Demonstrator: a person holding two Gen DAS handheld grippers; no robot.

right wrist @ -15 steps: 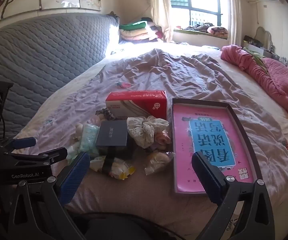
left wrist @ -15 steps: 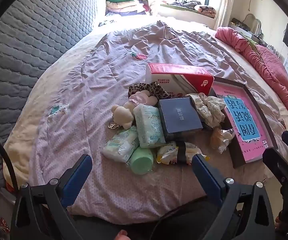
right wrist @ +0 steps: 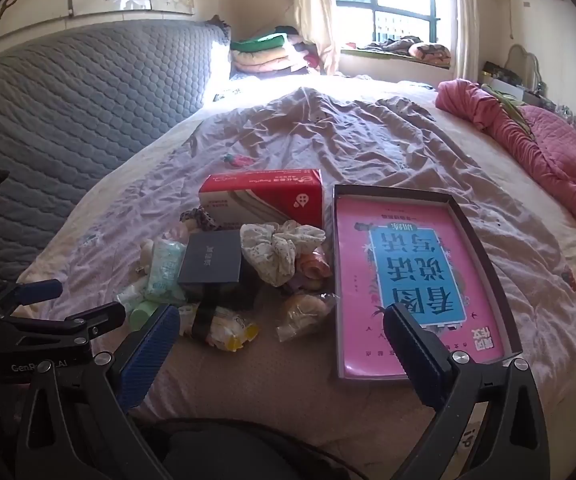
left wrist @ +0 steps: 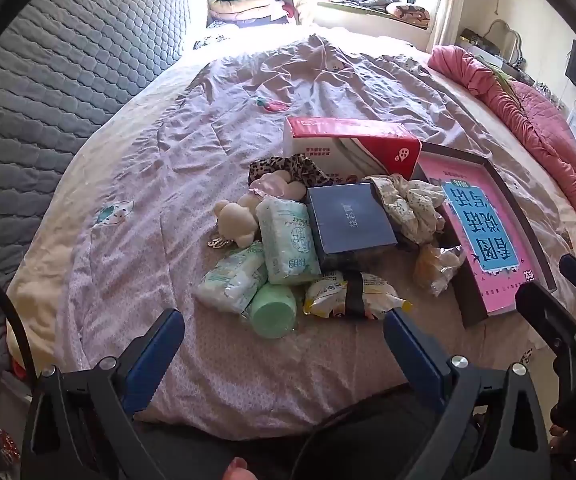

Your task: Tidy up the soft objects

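Note:
A heap of small items lies on the bed: tissue packs (left wrist: 288,236), a green roll (left wrist: 274,316), a cream plush toy (left wrist: 236,222), a floral scrunchie (left wrist: 408,204) (right wrist: 280,250), a leopard scrunchie (left wrist: 288,168), a dark blue box (left wrist: 350,218) (right wrist: 214,258), a yellow snack packet (left wrist: 352,294) and a bagged bun (right wrist: 304,314). Right of it sits a shallow box tray (right wrist: 484,256) with a pink and blue print inside. My left gripper (left wrist: 284,344) hovers open before the heap, empty. My right gripper (right wrist: 282,340) stands open too, nothing between its fingers, near the tray's front edge.
A red and white tissue carton (left wrist: 352,148) (right wrist: 264,200) lies behind the heap. A pink quilt (right wrist: 536,148) is bunched along the right side. The grey quilted headboard (left wrist: 60,64) runs on the left. Folded bedding (right wrist: 268,52) is stacked by the window.

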